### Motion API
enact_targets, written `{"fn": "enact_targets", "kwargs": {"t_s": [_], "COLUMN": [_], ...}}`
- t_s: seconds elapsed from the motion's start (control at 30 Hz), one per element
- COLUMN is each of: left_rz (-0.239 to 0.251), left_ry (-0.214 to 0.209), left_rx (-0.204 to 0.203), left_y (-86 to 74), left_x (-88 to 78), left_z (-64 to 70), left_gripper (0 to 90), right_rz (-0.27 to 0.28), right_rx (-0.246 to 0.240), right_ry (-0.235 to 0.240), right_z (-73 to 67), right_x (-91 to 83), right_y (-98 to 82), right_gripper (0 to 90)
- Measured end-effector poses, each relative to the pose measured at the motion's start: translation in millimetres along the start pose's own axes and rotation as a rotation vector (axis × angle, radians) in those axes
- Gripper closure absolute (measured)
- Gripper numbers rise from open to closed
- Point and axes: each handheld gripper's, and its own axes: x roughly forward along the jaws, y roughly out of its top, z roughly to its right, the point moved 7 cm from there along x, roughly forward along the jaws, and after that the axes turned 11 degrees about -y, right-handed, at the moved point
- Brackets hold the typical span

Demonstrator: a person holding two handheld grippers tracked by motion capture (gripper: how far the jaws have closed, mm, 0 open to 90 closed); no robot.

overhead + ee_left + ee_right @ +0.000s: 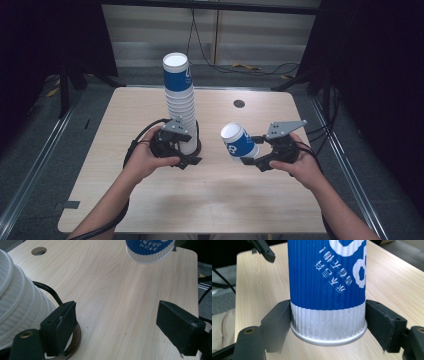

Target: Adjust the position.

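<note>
Blue-and-white ribbed paper cup point(239, 142) lies tilted, clamped in the right tongs point(252, 159); left tongs point(192, 159), jaws apart, rest beside the tall cup stack point(181, 107) on the wooden counter point(220, 195).

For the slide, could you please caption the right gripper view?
Right hand-held gripper clamps a blue-and-white ribbed paper cup near its rim above the wooden table.

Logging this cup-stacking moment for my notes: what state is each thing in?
stack of cups: upright on the table, upside down
single cup: lifted, tilted, held near its rim
right gripper: shut on the single cup
left gripper: open, nothing between its jaws, beside the stack's base
</note>
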Motion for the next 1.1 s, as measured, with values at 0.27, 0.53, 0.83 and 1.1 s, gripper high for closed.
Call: {"fn": "enact_targets", "kwargs": {"t_s": [0.27,0.53,0.83,1.1], "left_rz": [-0.006,-0.015,-0.019,-0.012], "left_ry": [-0.007,-0.007,-0.023,-0.031], "left_rx": [-0.003,-0.002,0.005,0.007], "left_y": [-2.4,-1.6,-1.9,-1.5], "left_x": [2.0,1.3,3.3,5.3], "left_z": [0.6,-0.2,1.3,2.4], "left_gripper": [16.6,16.6,16.6,16.6], "right_rz": [-0.048,-0.067,-0.106,-0.137], "right_rx": [-0.042,-0.063,-0.09,-0.12], "right_ry": [0.01,0.022,0.028,0.042], "right_z": [-4.6,-7.2,-9.0,-12.8], "right_x": [4.4,6.6,8.3,10.3], "right_y": [-6.6,-7.6,-13.0,-14.2], "right_gripper": [22.9,22.9,22.7,22.7]}}
